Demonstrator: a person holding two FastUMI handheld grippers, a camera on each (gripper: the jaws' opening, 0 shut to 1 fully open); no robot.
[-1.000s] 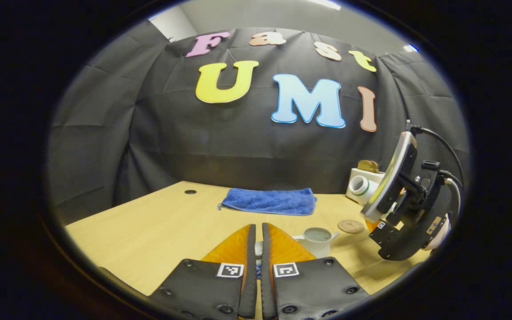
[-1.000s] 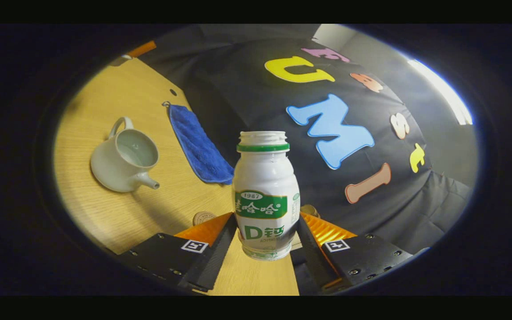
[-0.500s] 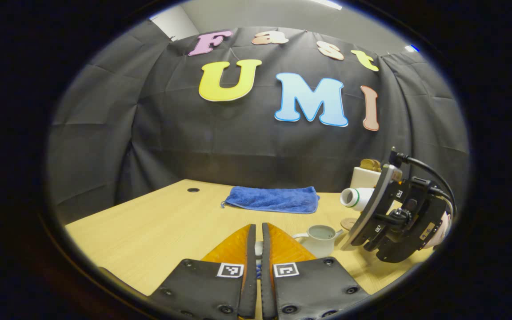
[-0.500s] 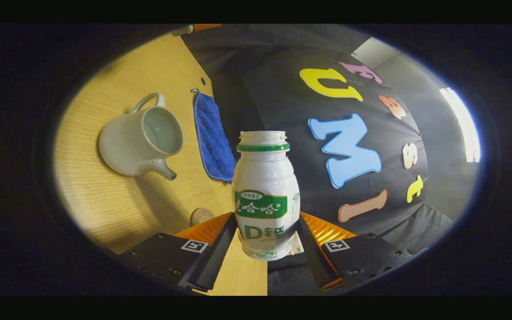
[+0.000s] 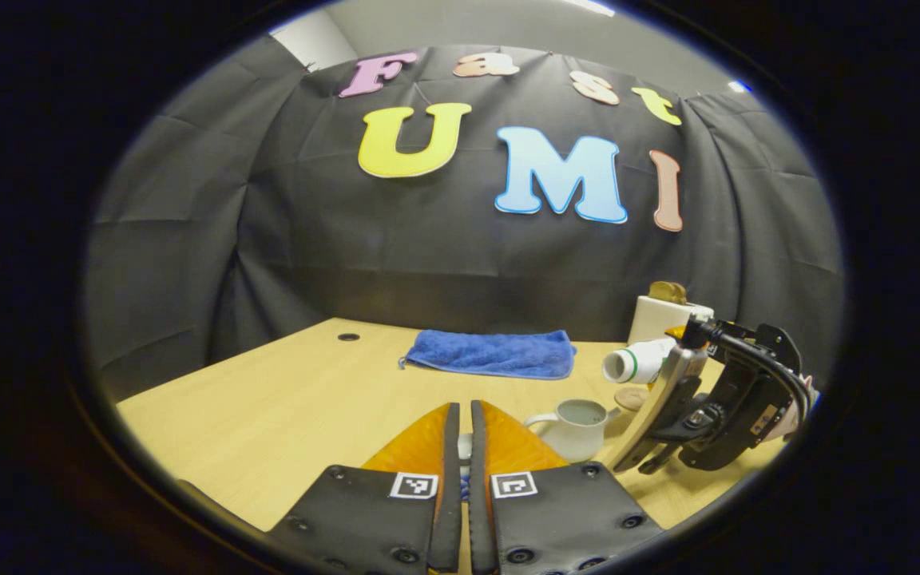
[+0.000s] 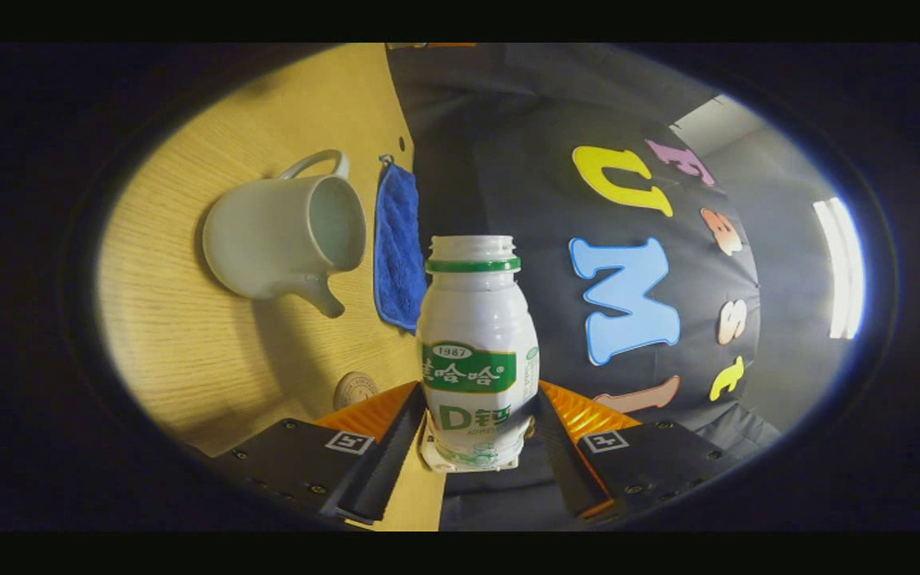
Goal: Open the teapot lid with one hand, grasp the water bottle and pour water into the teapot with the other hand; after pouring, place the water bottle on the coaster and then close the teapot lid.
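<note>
Now the right gripper clamps the water bottle between both fingers, tipped sideways with its open mouth just above the lidless teapot near the table edge; left gripper fingers nearly closed, contents hidden

We see the open teapot on the table. Just right of it the right gripper tips the water bottle, mouth above the teapot. Behind the teapot lies a blue towel; the coaster sits right of it. Our left gripper has its fingers nearly together.
</note>
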